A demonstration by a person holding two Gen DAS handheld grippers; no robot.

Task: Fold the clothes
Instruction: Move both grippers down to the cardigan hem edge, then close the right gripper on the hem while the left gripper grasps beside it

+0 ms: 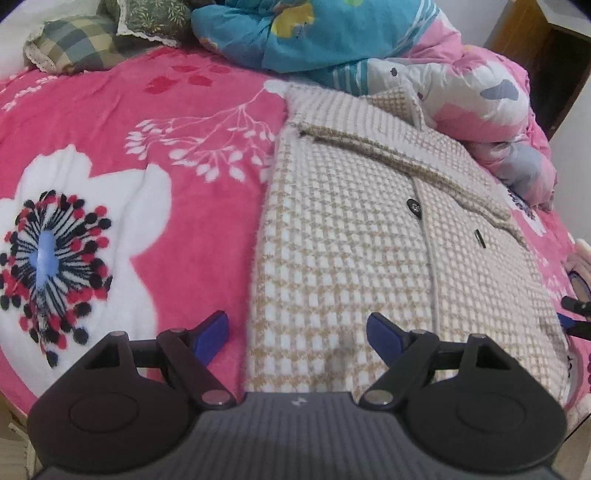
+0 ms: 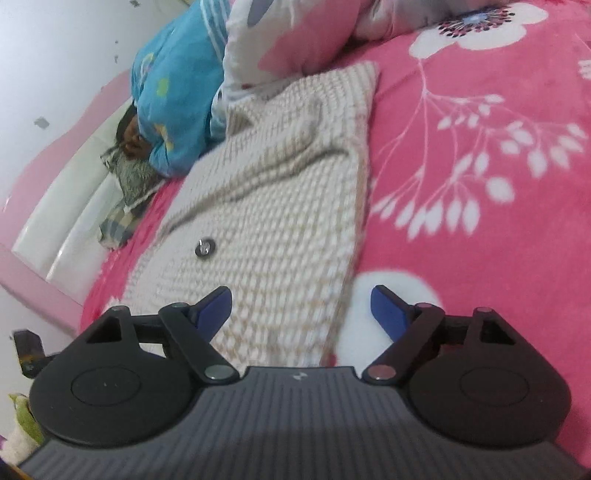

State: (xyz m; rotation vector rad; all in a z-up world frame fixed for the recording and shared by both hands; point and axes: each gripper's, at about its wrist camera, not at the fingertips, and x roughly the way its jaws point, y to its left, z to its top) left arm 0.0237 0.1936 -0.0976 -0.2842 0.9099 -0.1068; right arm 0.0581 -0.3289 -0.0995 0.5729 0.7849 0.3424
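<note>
Across the pink floral blanket [image 1: 110, 122] a cream-and-tan checked coat [image 1: 351, 240] is lying flat, folded into a long panel, its lapel running diagonally and a dark button [image 1: 413, 206] showing near the front seam. Bunched quilts [image 1: 461, 85] are crowding its far end, while open blanket is stretching wide along its other long edge. Near the coat's closer hem, the left gripper [image 1: 297, 334] is hovering with fingers spread apart, straddling the edge; the right gripper [image 2: 301, 308] is doing likewise, also spread.

Home bedroom, pink floral blanket [image 1: 147, 110], pillows [image 1: 74, 44], bunched quilt [image 1: 332, 33]
</note>
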